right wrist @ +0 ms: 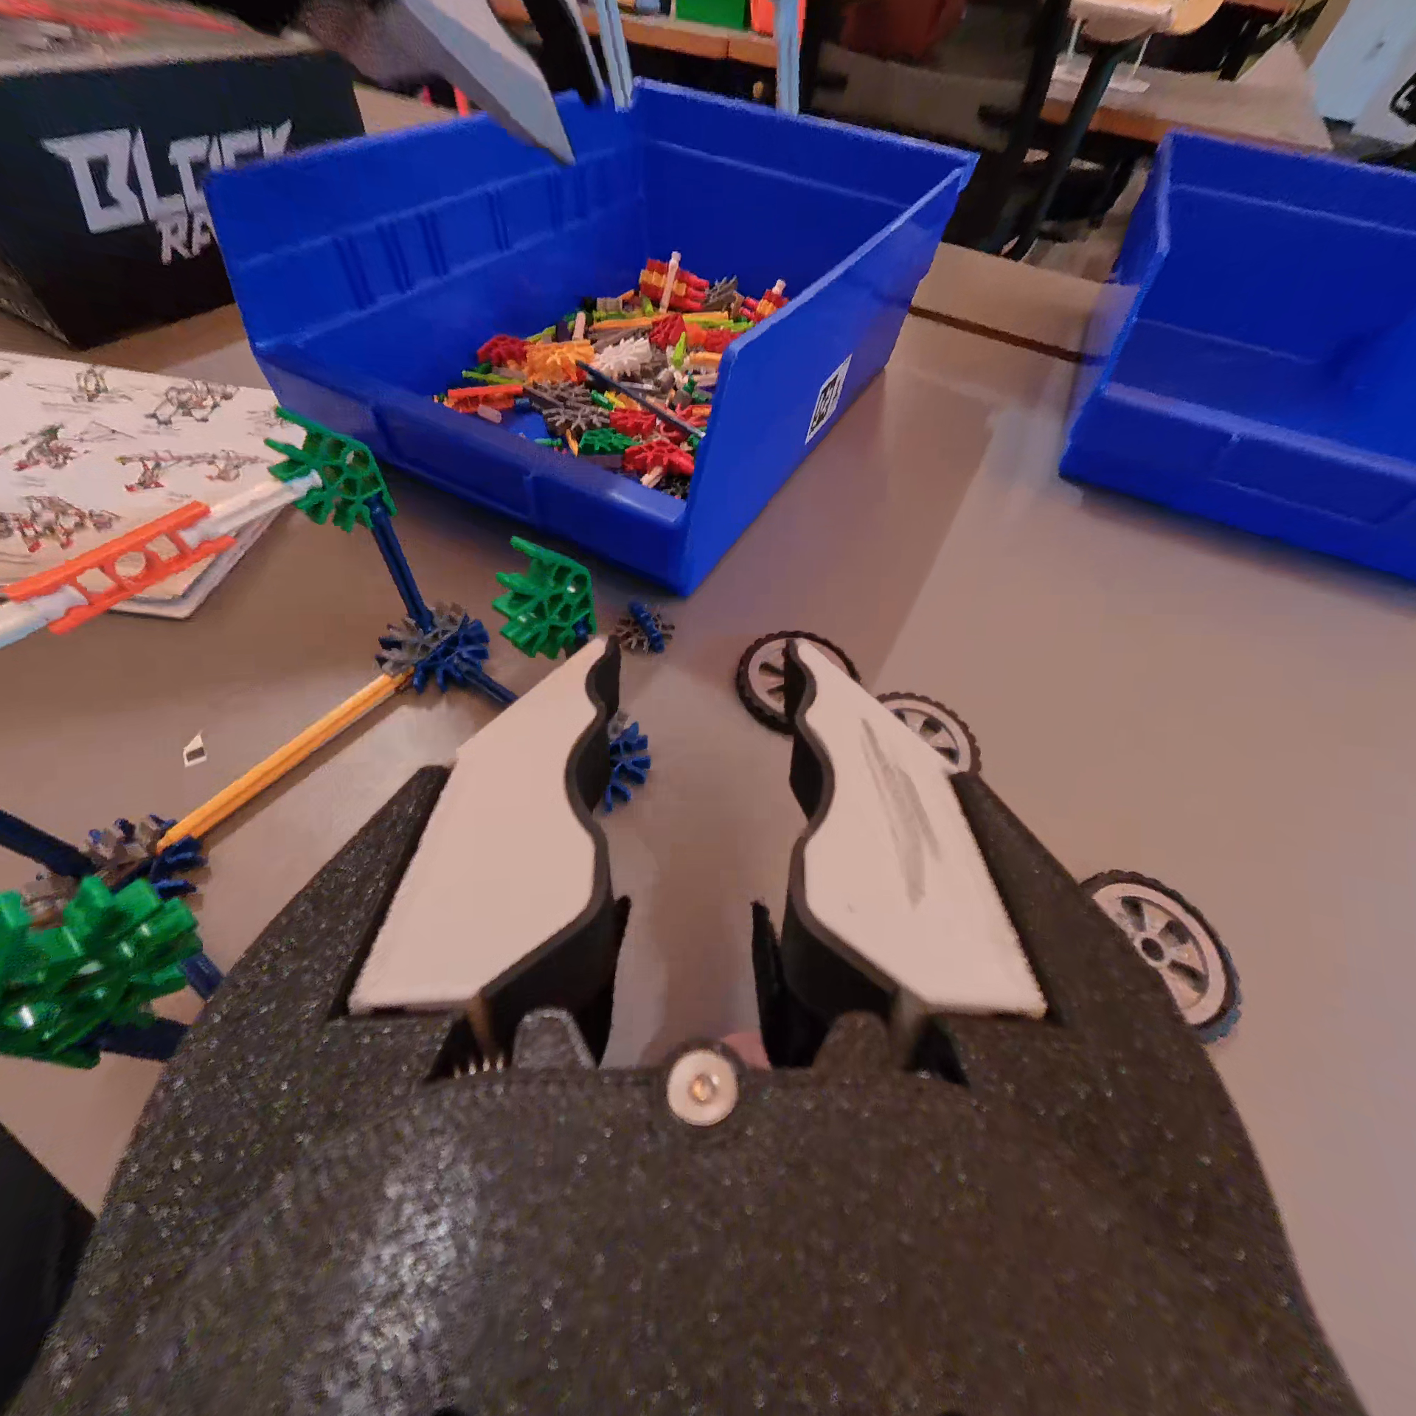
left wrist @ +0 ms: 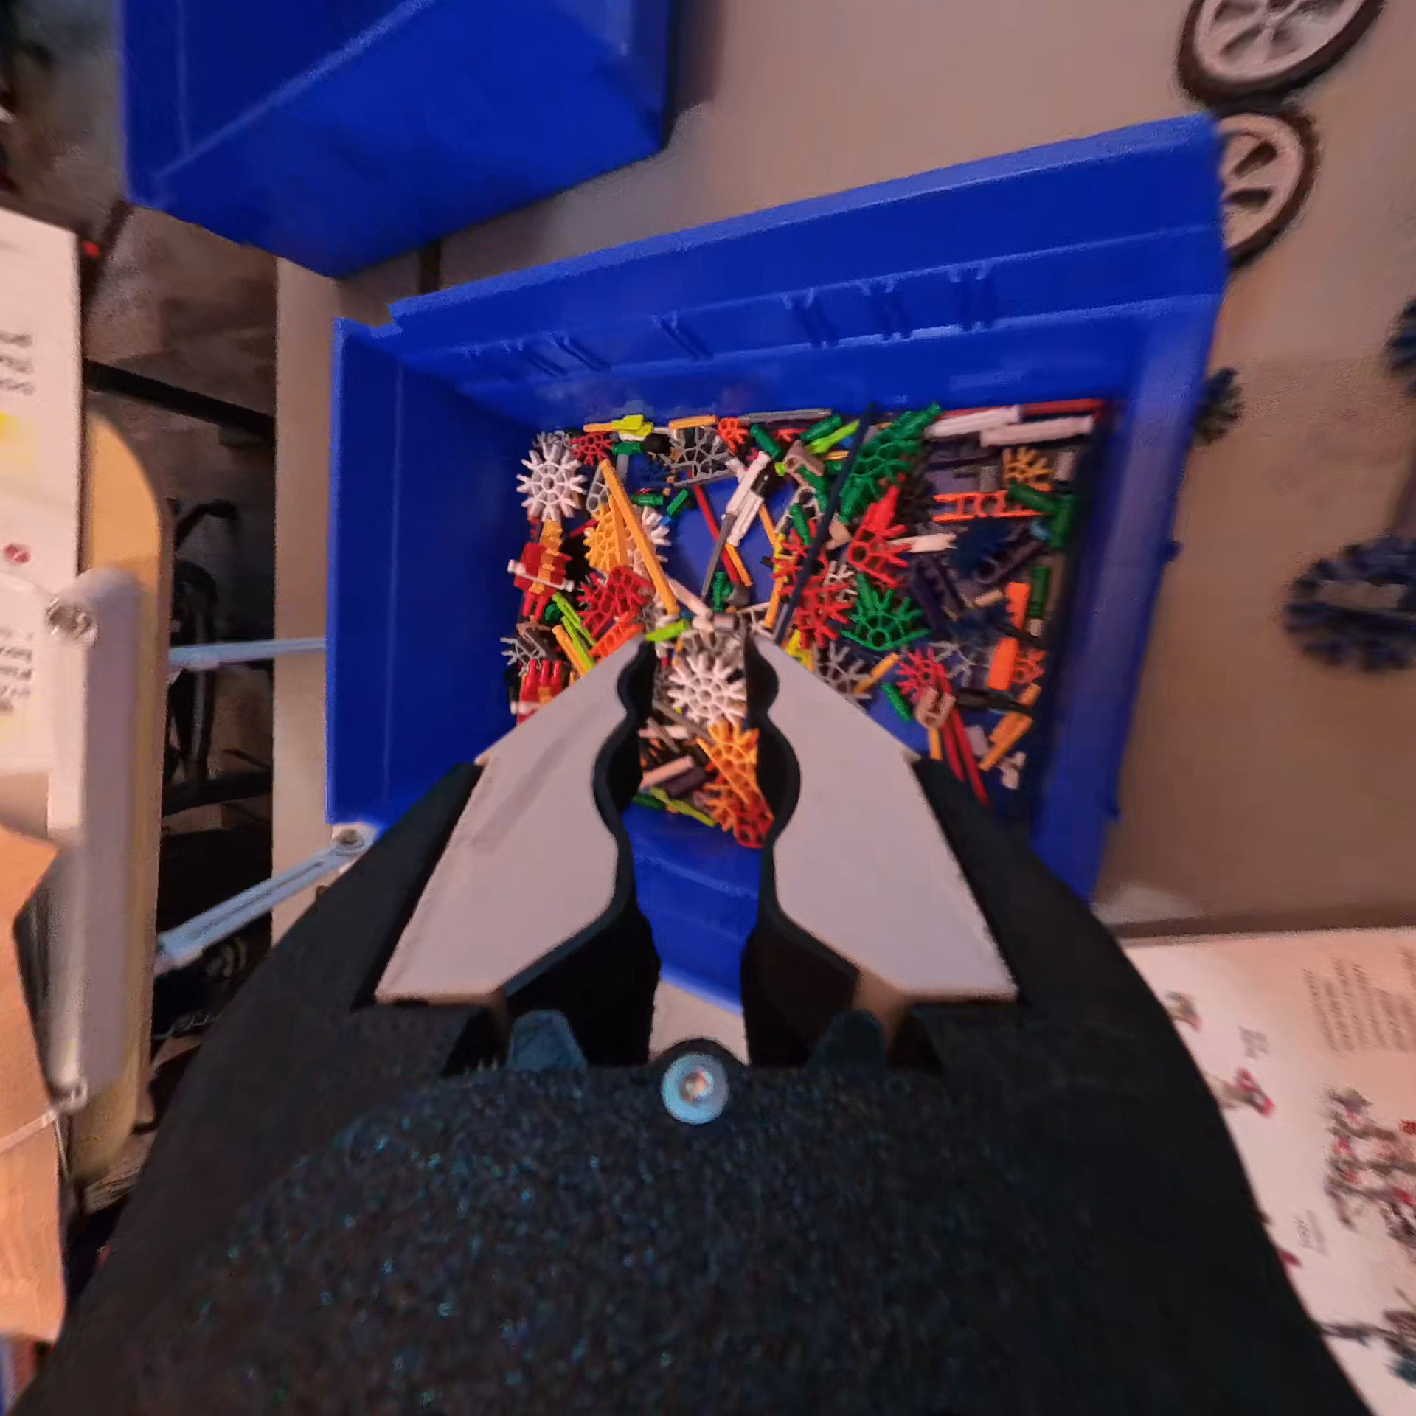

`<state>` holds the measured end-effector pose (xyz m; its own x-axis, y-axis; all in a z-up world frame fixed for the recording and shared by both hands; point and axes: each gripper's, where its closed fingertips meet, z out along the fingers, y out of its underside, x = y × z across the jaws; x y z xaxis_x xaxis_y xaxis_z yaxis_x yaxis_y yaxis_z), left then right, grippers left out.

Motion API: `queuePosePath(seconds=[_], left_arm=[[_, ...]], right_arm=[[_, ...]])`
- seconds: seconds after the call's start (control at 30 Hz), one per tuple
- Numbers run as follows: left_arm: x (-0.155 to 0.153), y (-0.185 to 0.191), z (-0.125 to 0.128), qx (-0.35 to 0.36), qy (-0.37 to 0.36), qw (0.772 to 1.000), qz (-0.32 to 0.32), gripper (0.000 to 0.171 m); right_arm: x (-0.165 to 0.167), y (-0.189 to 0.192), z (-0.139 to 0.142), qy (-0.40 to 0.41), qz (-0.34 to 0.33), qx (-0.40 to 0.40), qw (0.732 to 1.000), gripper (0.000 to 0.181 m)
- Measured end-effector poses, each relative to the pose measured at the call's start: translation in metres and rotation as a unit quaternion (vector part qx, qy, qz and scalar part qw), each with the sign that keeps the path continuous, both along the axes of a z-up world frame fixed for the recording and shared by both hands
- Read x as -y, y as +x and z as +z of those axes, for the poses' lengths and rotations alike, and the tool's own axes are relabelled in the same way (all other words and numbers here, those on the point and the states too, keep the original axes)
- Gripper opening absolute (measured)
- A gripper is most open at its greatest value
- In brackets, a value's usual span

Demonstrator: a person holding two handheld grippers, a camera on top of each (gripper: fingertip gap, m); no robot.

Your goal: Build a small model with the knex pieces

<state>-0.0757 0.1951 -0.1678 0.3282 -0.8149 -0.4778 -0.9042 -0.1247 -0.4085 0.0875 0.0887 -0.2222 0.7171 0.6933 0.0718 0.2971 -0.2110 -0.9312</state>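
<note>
My left gripper (left wrist: 699,651) is open and empty, hovering above a blue bin (left wrist: 398,582) filled with many small colourful construction-toy rods and connectors. A white snowflake connector (left wrist: 705,687) lies in the pile below its tips. In the right wrist view the same bin (right wrist: 766,429) stands on the grey table, and the left gripper's finger (right wrist: 498,84) hangs over its far rim. My right gripper (right wrist: 705,659) is open and empty, low over the table. A small blue connector (right wrist: 627,758) lies by its left finger and a small wheel (right wrist: 762,678) by its right fingertip.
A second blue bin (right wrist: 1257,368) stands at the right. A partly built frame of green connectors (right wrist: 548,598), blue hubs (right wrist: 440,647) and a yellow rod (right wrist: 291,755) lies at the left. An instruction booklet (right wrist: 99,444), a black box (right wrist: 115,191) and more wheels (right wrist: 1168,950) are nearby. The gap from one gripper's tips to the other's is roughly 20 cm. The small wheel (right wrist: 762,678) is about 6 cm from my right fingertips and 20 cm from my left. Seen from the left wrist view (left wrist: 1258,210) as well.
</note>
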Motion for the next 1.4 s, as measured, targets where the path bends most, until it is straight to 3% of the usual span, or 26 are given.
queuePosePath(seconds=[0.2,0.3,0.43,0.6,0.73,0.83,1.07,1.23,1.4], left_arm=[[-0.051,0.023,-0.047,-0.082,-0.068,0.994,-0.027,0.018],[-0.060,0.041,-0.071,-0.086,-0.109,0.989,-0.047,0.015],[-0.065,0.036,-0.099,-0.137,-0.141,0.979,-0.054,0.012],[-0.066,0.041,-0.112,-0.126,-0.158,0.977,-0.067,0.017],[-0.057,0.047,-0.111,-0.089,-0.184,0.976,-0.077,0.019],[-0.068,0.040,-0.114,-0.101,-0.161,0.980,-0.062,0.008],[-0.069,0.042,-0.110,-0.093,-0.134,0.985,-0.064,0.004],[-0.055,0.044,-0.074,-0.039,-0.111,0.992,-0.051,0.004],[-0.007,0.054,-0.028,0.030,-0.068,0.995,-0.065,0.004]], right_arm=[[0.000,0.006,0.013,0.015,-0.005,-0.047,0.999,0.042],[0.000,0.006,0.013,0.026,-0.008,-0.037,0.999,0.042],[0.001,0.006,0.014,0.037,-0.009,-0.035,0.999,0.042],[0.002,0.006,0.016,0.043,-0.008,-0.038,0.998,0.042],[0.003,0.006,0.018,0.049,-0.007,-0.040,0.998,0.042],[0.003,0.006,0.018,0.050,-0.007,-0.039,0.998,0.042],[0.003,0.006,0.019,0.055,-0.006,-0.038,0.998,0.042],[0.003,0.007,0.021,0.052,-0.005,-0.051,0.997,0.042],[0.001,0.011,0.024,0.035,-0.003,-0.081,0.996,0.042]])
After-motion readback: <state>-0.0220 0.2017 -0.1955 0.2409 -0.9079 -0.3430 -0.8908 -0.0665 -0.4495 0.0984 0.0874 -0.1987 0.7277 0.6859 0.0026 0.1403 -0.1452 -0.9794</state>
